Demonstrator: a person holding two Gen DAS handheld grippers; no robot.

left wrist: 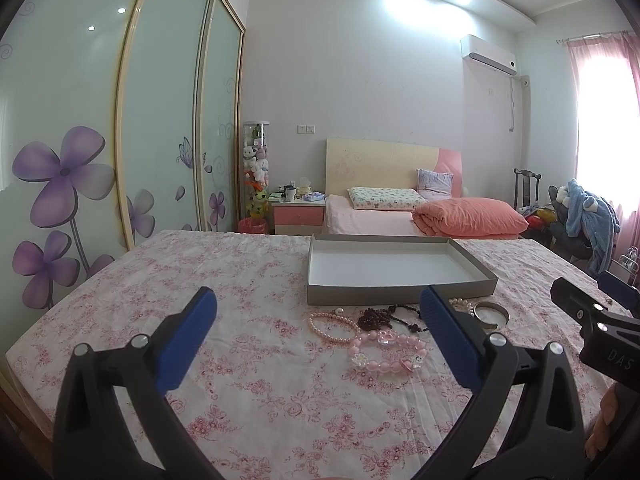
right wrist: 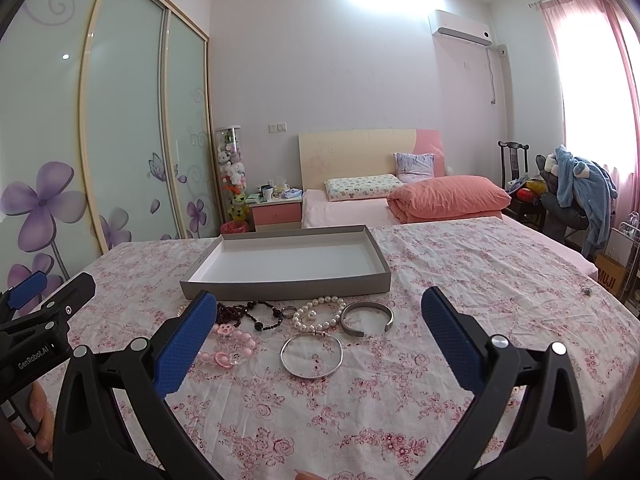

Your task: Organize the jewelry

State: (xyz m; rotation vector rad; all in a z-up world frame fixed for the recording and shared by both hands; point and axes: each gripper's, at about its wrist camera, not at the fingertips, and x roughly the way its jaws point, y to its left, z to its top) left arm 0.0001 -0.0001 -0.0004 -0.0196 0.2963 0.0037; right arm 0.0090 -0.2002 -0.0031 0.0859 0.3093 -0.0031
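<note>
Both the left gripper (left wrist: 318, 312) and right gripper (right wrist: 320, 312) hover spread wide and empty at frame bottom, jewelry (right wrist: 312, 316) scattered mid-frame on the cloth (right wrist: 460, 264) just before the tray (right wrist: 286, 288).

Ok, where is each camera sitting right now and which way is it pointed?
Left wrist: rides the left tool, open, low over the floral cloth, facing the bed; pink bead bracelet ahead, right tool at right edge.
Right wrist: rides the right tool, open, same heading; thin silver bangle ahead, left tool and fingers at left.
Shared: grey tray, empty, with jewelry before it.
</note>
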